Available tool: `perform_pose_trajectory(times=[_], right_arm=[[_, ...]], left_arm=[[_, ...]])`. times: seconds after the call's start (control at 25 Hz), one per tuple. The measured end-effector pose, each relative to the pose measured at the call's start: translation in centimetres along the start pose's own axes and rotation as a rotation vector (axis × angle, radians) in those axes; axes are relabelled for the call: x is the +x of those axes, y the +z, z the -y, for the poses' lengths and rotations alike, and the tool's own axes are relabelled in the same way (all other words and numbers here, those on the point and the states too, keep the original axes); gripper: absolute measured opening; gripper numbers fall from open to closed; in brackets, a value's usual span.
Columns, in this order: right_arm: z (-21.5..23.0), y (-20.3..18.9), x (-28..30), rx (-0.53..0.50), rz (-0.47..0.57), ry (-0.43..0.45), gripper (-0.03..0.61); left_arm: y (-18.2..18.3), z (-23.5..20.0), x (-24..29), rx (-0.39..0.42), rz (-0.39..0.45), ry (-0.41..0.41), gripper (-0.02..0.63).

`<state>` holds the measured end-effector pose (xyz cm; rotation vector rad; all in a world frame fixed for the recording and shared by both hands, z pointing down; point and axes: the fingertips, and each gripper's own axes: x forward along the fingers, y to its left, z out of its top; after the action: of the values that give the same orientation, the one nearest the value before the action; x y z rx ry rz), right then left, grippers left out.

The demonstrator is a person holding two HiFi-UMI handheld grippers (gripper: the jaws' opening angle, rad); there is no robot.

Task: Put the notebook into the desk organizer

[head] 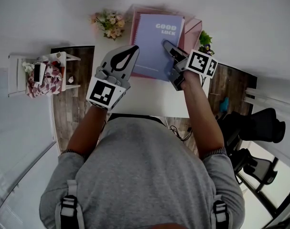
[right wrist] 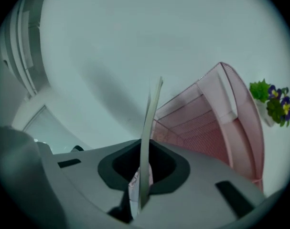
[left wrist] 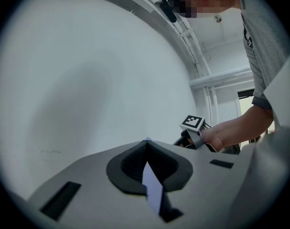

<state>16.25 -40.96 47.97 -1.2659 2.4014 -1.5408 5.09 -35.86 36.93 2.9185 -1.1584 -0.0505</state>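
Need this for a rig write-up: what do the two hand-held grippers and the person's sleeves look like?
The left hand-held gripper and right hand-held gripper are grey shells with tapering jaws and black pads around a teardrop opening. Each carries a white cube with black square markers. The person wears a grey short-sleeved shirt with darker cuffs.

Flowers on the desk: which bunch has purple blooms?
The right bunch, beside the pink desk organizer; the left bunch is pale pink and cream.

Both bare forearms reach forward. The left gripper (head: 133, 50) points toward one o'clock and the right gripper (head: 167, 45) toward eleven o'clock, each with its jaws clamped on the notebook (head: 153, 37).
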Motion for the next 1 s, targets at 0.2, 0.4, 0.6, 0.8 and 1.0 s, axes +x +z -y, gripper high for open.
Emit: perform_pose_trajectory(times=[0.2,0.4,0.6,0.8,1.0], right_arm=[[1.2,0.0,0.8,-0.080,-0.017,-0.046,0.041],[1.8,-0.1,2.0,-0.157,-0.047,-0.085,0.057],[2.9,-0.2,2.9,-0.229,-0.061,-0.145,0.067],[4.1,-0.6,3.9,-0.272,-0.078,-0.200,0.095],[4.9,-1.2,4.6,-0.308,-0.111,-0.246,0.222]], left_arm=[[0.0,-0.1,0.3,-0.009,0.003,0.003,0.018],[-0.7,-0.4,0.6,-0.013,-0.006,0.003,0.018],[-1.2,-0.4,1.0,-0.007,-0.021,-0.005,0.018],[-1.4,-0.7,1.3,-0.014,-0.023,-0.010,0.018],[-1.2,-0.8,1.5,-0.028,-0.011,-0.015,0.018]])
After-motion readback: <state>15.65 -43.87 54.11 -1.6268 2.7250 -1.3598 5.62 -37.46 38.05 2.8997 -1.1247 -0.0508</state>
